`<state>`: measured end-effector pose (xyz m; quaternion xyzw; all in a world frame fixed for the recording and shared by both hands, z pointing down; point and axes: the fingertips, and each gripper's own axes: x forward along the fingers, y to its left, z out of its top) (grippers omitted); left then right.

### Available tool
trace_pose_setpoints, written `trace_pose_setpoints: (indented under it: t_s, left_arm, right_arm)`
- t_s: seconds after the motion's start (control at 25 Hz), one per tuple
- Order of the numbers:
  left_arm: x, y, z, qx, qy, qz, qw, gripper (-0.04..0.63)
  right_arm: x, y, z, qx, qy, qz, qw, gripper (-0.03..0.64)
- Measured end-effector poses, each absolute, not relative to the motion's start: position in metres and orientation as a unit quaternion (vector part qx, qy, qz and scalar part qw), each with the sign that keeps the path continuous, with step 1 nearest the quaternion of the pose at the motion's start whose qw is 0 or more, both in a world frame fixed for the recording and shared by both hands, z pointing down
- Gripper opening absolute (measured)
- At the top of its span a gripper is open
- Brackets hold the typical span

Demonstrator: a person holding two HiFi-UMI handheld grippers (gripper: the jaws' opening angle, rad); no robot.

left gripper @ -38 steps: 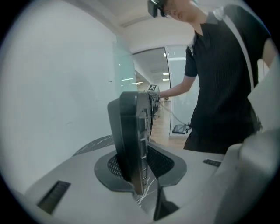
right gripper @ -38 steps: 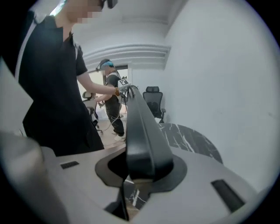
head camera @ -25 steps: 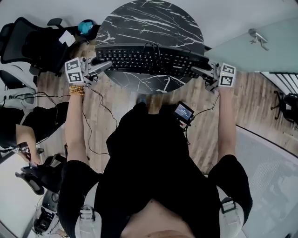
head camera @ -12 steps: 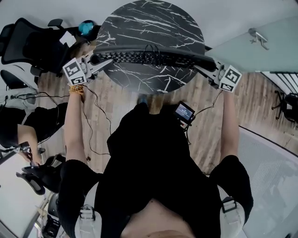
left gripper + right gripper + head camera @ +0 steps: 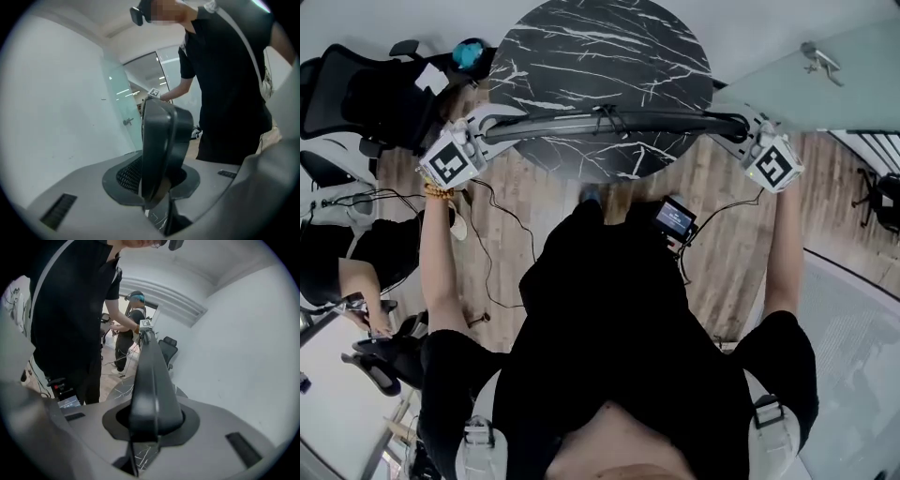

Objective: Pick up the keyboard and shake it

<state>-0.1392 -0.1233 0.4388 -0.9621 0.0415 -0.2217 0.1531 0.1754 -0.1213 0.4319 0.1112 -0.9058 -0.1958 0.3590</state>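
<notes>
1. Head view: the person is holding the keyboard (image 5: 609,122) by its two short ends. The left gripper (image 5: 492,128) is taking one end and the right gripper (image 5: 733,127) the other. The keyboard is hanging tipped on edge, so only a thin dark strip is showing, and it is spanning the near half of the round marble bench (image 5: 600,47), apparently lifted clear of it. Its cable (image 5: 605,112) is trailing from the middle of the far edge.

2. Left gripper view: the grey fingers (image 5: 75,197) are clenching on the keyboard's end, which is standing upright between them. Keys are showing on one side and bench marble is peeking through below.

3. Right gripper view: the fingers are likewise grasping the opposite end, and the long body is running straight away from the camera, with marble visible under it.

4. Handling, as a judgement:
   - The keyboard is looking stiff and fairly light, so an end-to-end hold should be carrying it without sag.
   - The end caps are smooth plastic and may be slipping under a sharp shake, so both grips need to be firm and moving together.
   - The trailing cable could be snagging on the bench edge.
</notes>
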Motion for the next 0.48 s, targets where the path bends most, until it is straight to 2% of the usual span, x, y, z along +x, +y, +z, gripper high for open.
trace_pose_setpoints:
  t_s: [0.24,0.48]
  left_arm:
    - [-0.141,-0.144,0.470,-0.925,0.087,-0.296,0.222,0.095]
    - [-0.147,-0.148,0.490,-0.926,0.103,-0.303,0.203,0.095]
  right_arm:
    - [0.171,-0.132,0.450,0.153,-0.874,-0.262,0.380,0.097]
    - [0.166,-0.134,0.474,0.157,-0.876,-0.258,0.377,0.097]
